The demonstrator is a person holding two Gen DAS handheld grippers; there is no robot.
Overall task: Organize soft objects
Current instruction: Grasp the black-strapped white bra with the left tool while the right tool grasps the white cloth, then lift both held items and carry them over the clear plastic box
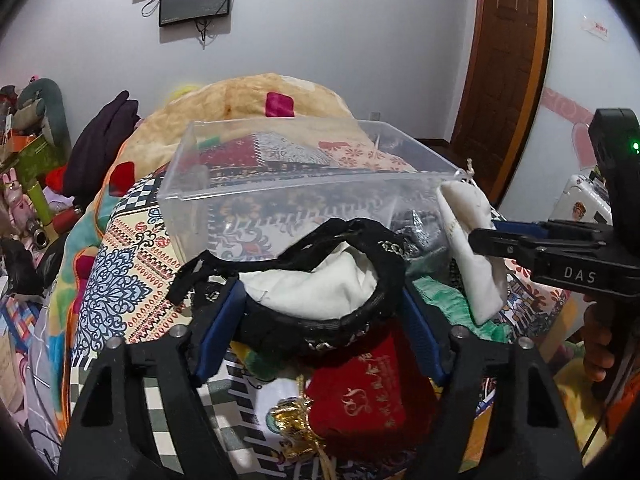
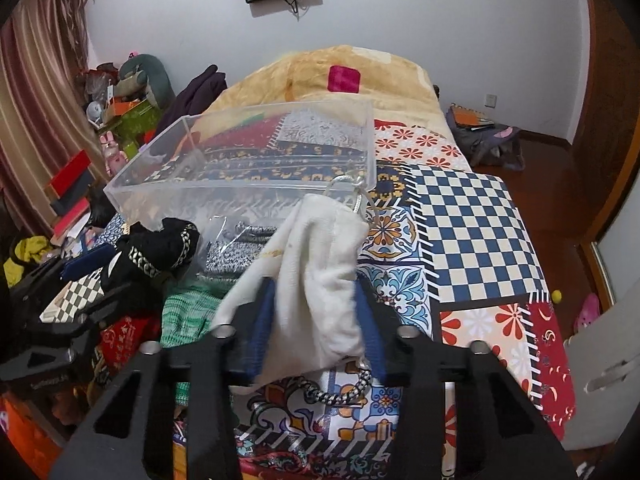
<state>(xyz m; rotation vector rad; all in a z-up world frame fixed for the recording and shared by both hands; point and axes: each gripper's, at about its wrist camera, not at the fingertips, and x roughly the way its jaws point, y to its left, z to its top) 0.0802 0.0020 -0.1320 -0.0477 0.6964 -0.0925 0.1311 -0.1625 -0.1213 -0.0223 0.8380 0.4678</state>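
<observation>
My left gripper (image 1: 320, 304) is shut on a black fabric pouch with a white lining (image 1: 320, 280), held above the bed in front of a clear plastic box (image 1: 304, 176). My right gripper (image 2: 316, 312) is shut on a white drawstring pouch (image 2: 316, 264), held just before the box's near right corner (image 2: 360, 184). In the left wrist view the right gripper (image 1: 480, 240) comes in from the right with the white pouch (image 1: 472, 248). In the right wrist view the black pouch (image 2: 160, 252) and the left gripper (image 2: 92, 264) are at the left.
A red pouch with gold print (image 1: 360, 392), a green knitted item (image 2: 188, 312) and a grey patterned pouch (image 2: 236, 252) lie on the patchwork bedspread (image 2: 472, 216). A yellow blanket (image 2: 304, 76) lies behind the box. Clutter stands at the left (image 2: 128, 116).
</observation>
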